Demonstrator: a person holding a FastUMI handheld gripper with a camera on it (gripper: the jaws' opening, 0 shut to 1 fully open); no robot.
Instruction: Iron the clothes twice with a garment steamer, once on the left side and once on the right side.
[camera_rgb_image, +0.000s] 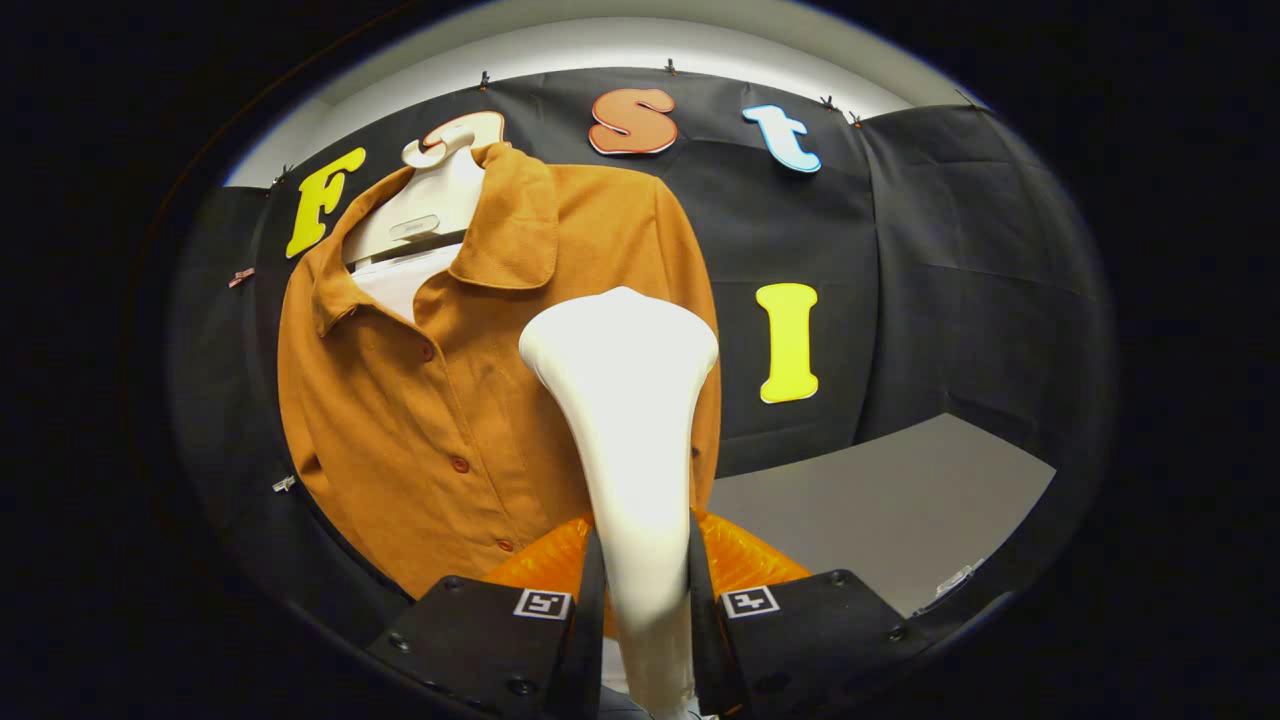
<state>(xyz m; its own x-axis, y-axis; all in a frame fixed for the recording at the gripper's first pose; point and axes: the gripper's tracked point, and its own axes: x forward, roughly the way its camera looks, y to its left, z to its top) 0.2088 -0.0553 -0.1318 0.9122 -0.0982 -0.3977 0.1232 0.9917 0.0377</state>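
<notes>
Gripping the slim handle of the white garment steamer (625, 400), the gripper (645, 600) has one finger pressed on each side of it, so the claw is clenched on the steamer. From the gripper view the steamer rises upright from between the fingers and widens into a rounded head at the top. That head stands in front of the right half of the shirt (440, 400), though whether it touches the cloth cannot be told.

Ahead of the fingers, the shirt is a rust-orange, collared, buttoned garment hanging on a white hanger (425, 205) against the black cloth wall (950, 250). Its collar is open, with something white showing inside the neck. A row of small buttons runs down the front, left of the steamer.

An orange piece with a ridged surface (740, 560) sits just behind the fingers, at the foot of the handle. To the right and farther off lies a grey table (900, 510).
</notes>
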